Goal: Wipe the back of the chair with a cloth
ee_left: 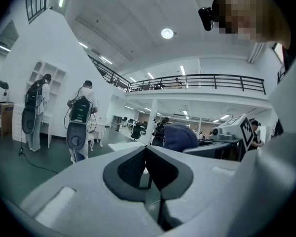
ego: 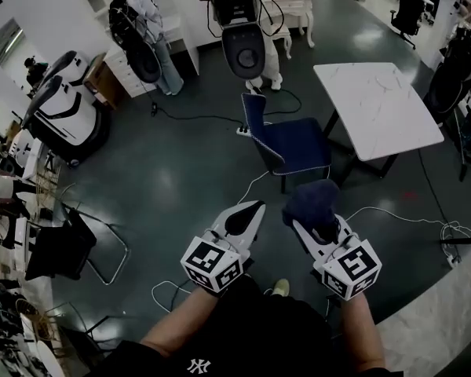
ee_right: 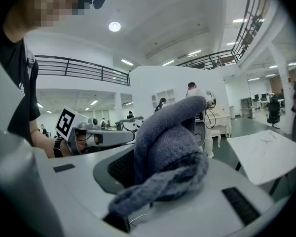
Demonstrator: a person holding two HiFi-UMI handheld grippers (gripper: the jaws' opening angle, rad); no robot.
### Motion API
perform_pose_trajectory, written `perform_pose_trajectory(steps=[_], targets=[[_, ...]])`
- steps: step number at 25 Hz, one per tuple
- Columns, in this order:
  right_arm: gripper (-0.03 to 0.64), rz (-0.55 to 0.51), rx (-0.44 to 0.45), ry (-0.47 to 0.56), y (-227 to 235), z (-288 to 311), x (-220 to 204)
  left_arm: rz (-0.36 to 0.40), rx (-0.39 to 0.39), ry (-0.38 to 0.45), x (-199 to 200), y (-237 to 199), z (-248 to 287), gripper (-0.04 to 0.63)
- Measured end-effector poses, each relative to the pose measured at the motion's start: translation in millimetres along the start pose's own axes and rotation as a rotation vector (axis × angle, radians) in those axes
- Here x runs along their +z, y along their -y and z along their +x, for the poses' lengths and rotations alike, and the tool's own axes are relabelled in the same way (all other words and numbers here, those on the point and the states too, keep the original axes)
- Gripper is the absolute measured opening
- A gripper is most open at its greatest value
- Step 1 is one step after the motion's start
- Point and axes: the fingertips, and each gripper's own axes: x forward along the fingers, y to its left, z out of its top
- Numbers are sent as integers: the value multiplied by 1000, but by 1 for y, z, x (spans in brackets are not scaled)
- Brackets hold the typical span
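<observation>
A dark blue chair (ego: pixel 286 144) stands on the floor ahead, its back (ego: pixel 257 122) at its left side. My right gripper (ego: pixel 314 214) is shut on a dark blue cloth (ego: pixel 310 203), which bulges out of the jaws (ee_right: pixel 170 147). That gripper hangs a little short of the chair's seat. My left gripper (ego: pixel 247 214) is beside it, shut with its black pads (ee_left: pixel 130 169) meeting and nothing between them. The cloth (ee_left: pixel 180 137) also shows from the left gripper view.
A white marble-top table (ego: pixel 377 108) stands right of the chair. Cables (ego: pixel 196 118) run over the dark floor. People with backpack rigs (ego: pixel 243 30) stand farther off. A black chair (ego: pixel 63 246) and cluttered desks line the left side. A pale counter edge (ego: pixel 447 320) lies at lower right.
</observation>
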Motion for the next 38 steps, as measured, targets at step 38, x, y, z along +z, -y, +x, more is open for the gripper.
perform_pose_trajectory(steps=[38], targets=[[84,73,-152,-214,252,290,25,-26,-61,-52,28,-328,247,9]])
